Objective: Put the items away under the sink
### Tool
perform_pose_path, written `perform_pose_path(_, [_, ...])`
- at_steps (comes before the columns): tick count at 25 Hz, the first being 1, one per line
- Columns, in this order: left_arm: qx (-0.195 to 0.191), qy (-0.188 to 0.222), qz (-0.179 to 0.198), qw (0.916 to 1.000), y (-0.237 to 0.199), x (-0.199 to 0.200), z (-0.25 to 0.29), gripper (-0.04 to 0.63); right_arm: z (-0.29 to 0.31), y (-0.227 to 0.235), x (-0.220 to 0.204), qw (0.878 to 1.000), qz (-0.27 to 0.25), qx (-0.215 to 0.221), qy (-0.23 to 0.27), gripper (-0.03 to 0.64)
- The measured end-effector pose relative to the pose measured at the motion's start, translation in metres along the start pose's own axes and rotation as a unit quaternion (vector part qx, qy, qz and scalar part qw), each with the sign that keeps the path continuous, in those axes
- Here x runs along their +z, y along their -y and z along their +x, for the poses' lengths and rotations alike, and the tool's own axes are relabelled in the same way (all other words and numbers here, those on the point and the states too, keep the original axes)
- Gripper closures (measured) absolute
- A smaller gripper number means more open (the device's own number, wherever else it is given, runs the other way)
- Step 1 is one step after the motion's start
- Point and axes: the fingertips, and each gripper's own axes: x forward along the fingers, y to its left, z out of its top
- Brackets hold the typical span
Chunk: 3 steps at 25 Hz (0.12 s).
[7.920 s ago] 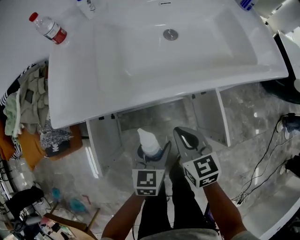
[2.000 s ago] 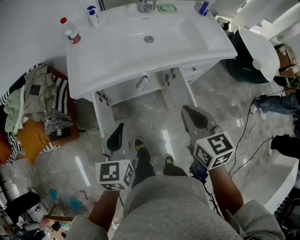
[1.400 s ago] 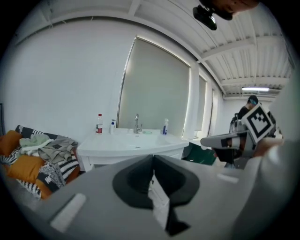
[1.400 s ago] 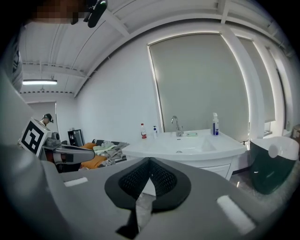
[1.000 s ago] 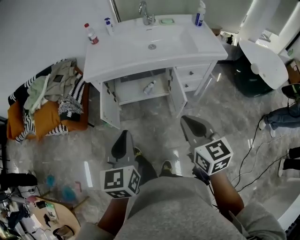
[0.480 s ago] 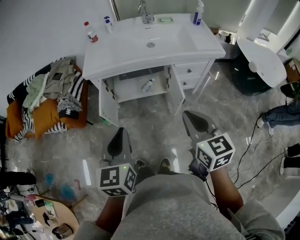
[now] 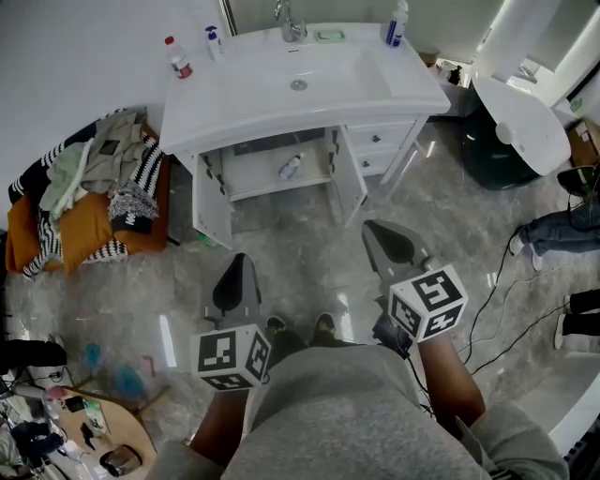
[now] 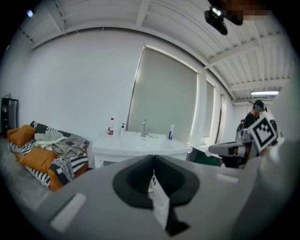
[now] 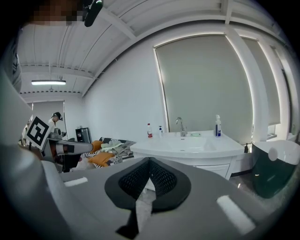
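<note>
Bottle (image 7: 292, 167), white and lying on its side, sits on the shelf inside the open cabinet (image 7: 246, 174) beneath the sink (image 7: 375, 89), at the far middle of the scene. Both cabinet doors stand swung out toward the near side. The other items stand on the sink top along its far edge. A red-capped bottle (image 7: 175, 58) is at the far left corner, with a small pump bottle (image 7: 214, 42) just to its right. A green soap dish (image 7: 329, 36) lies beside the tap (image 7: 286, 19), and a blue-and-white bottle (image 7: 397, 23) stands at the far right.

The left gripper (image 7: 236, 272) hovers over the marble floor (image 7: 300, 248), near and well apart from the cabinet. Its own view shows its fingers (image 8: 136, 176) clenched together with nothing between them. The right gripper (image 7: 382, 239) hangs level with it to the right, also over the floor. Its fingers (image 9: 164, 180) are likewise pressed together and empty. Both grippers point toward the sink, which shows beyond the fingertips in each gripper view.

A heap of clothes (image 7: 94, 183) on an orange cushion lies on the floor left of the cabinet. The person's shoes (image 7: 275, 326) show on the floor between the two grippers.
</note>
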Motion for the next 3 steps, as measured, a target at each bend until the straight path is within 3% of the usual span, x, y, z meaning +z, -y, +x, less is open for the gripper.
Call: perform_pose_path(3, [-0.005,0.001,0.004,1.0000,0.0005,0.0012,0.0015,0.583,0.0028,0.0006,-0.0037,1.000,0.002,-0.003,-0.002,0.617])
